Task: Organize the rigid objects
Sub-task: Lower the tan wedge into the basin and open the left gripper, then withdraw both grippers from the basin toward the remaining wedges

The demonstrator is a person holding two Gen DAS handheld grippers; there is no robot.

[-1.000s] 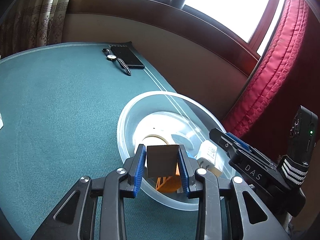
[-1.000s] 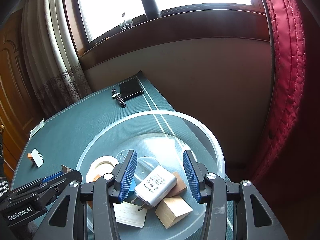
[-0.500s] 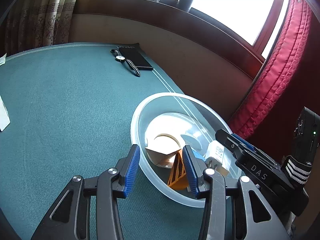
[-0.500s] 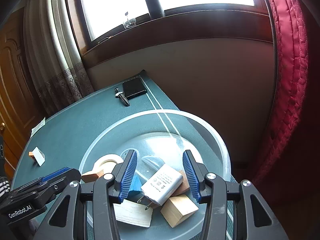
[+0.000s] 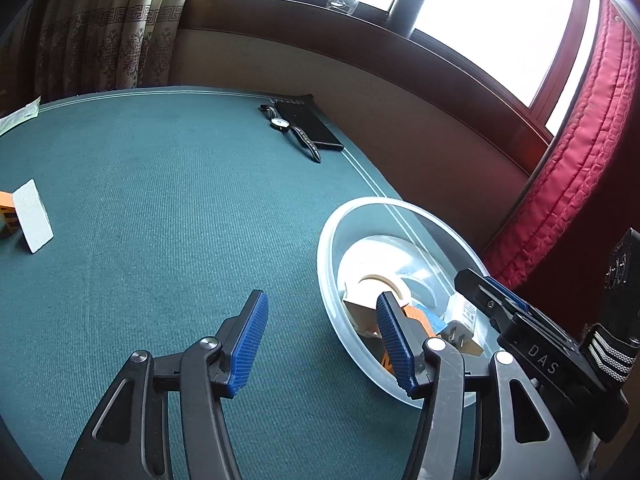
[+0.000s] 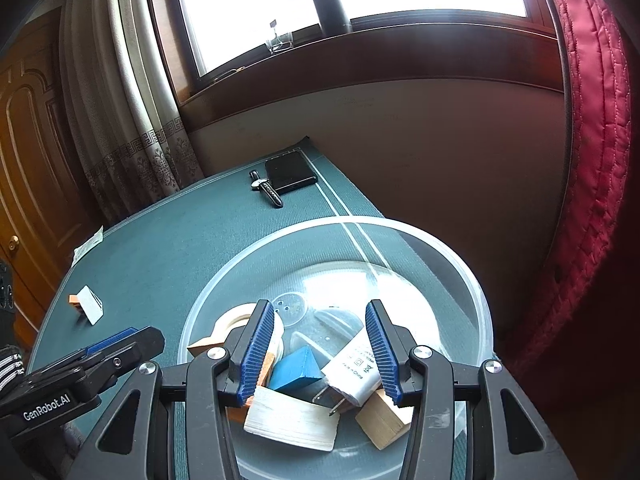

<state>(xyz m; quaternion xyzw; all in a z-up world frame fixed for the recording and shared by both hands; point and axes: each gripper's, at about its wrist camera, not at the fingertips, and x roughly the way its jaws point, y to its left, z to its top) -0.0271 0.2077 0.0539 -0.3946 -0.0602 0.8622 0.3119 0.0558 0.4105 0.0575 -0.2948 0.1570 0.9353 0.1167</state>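
A clear plastic bowl [image 6: 452,256] [image 5: 332,236] stands near the table's right edge. It holds a tape roll [image 6: 234,318], a blue block [image 6: 298,368], a white charger [image 6: 354,368], and wooden blocks [image 6: 292,420]. My right gripper [image 6: 320,354] is open and empty over the bowl, above the charger. My left gripper [image 5: 320,340] is open and empty just left of the bowl, its right finger over the rim. A white card with an orange block [image 5: 32,216] [image 6: 89,304] stands at the table's left.
A black phone [image 5: 310,126] [image 6: 290,170] and a wristwatch [image 5: 286,126] [image 6: 266,190] lie at the far table edge. A paper slip [image 5: 18,118] lies at the far left. The wall and red curtain [image 6: 588,160] stand close on the right.
My left gripper opened and let the wooden block go into the bowl, then drew back to the left. My right gripper stayed open over the bowl.
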